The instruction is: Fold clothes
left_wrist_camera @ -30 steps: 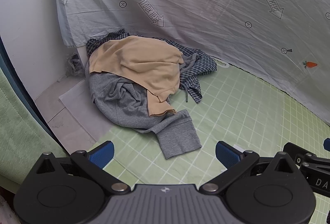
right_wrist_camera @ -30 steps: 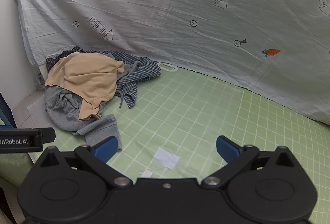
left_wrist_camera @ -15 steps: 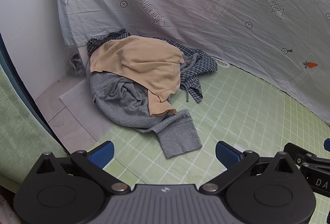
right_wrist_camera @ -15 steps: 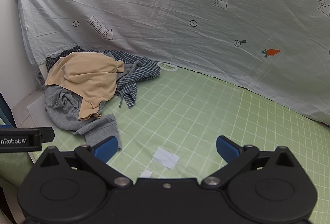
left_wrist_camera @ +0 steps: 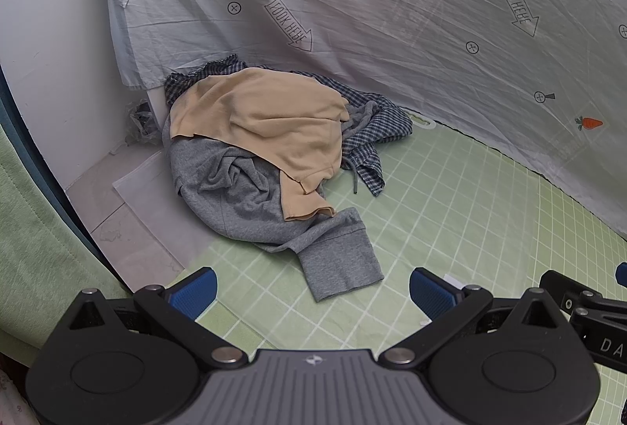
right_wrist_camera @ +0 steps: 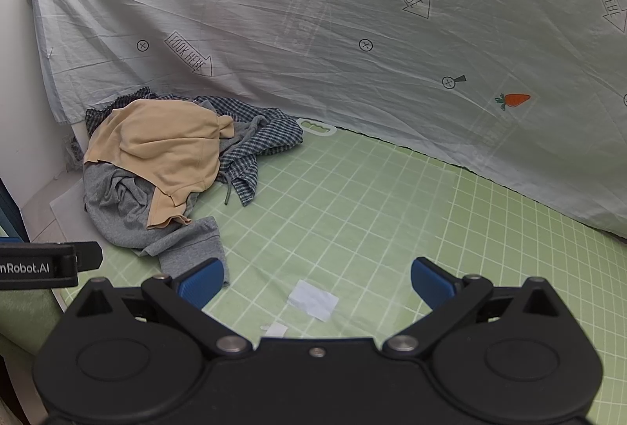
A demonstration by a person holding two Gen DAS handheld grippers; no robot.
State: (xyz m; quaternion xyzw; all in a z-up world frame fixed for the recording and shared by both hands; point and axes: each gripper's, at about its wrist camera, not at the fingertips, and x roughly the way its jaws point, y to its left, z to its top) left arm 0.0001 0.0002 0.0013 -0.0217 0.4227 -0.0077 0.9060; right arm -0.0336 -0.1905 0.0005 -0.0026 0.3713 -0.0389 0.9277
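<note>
Green gridded mat (right_wrist_camera: 392,213) covers the desk, backed by a pale printed sheet (right_wrist_camera: 313,33) hung behind it. Your left gripper (left_wrist_camera: 313,292) and right gripper (right_wrist_camera: 317,278) both hang above the near edge of the mat with jaws spread wide and nothing between them. Just ahead of the right gripper lies a small white paper scrap (right_wrist_camera: 313,299), with a smaller scrap (right_wrist_camera: 276,329) beside it.

Farther out, at the far left corner of the mat, sits the heap to be folded: a tan garment (left_wrist_camera: 266,123) on top, a grey sweatshirt (left_wrist_camera: 243,198) beneath it, and a dark checked shirt (left_wrist_camera: 372,135) at the back against the sheet. One grey sleeve with its ribbed cuff (left_wrist_camera: 341,264) trails toward you and lies nearest the left gripper.

Risks from this position:
- The three garments overlap. If you pinch the trailing sleeve and pull, the sweatshirt will likely drag the tan garment and the checked shirt with it.
- A grey drawcord (left_wrist_camera: 354,170) runs out between the layers and could snag during separation.
- Part of the heap overhangs the left edge of the mat; a pull to the left may tip clothing off the desk.
- A deep bite into the tan garment may catch the grey layer underneath too.
- A garment spread on the mat can trap the paper scraps under it.
</note>
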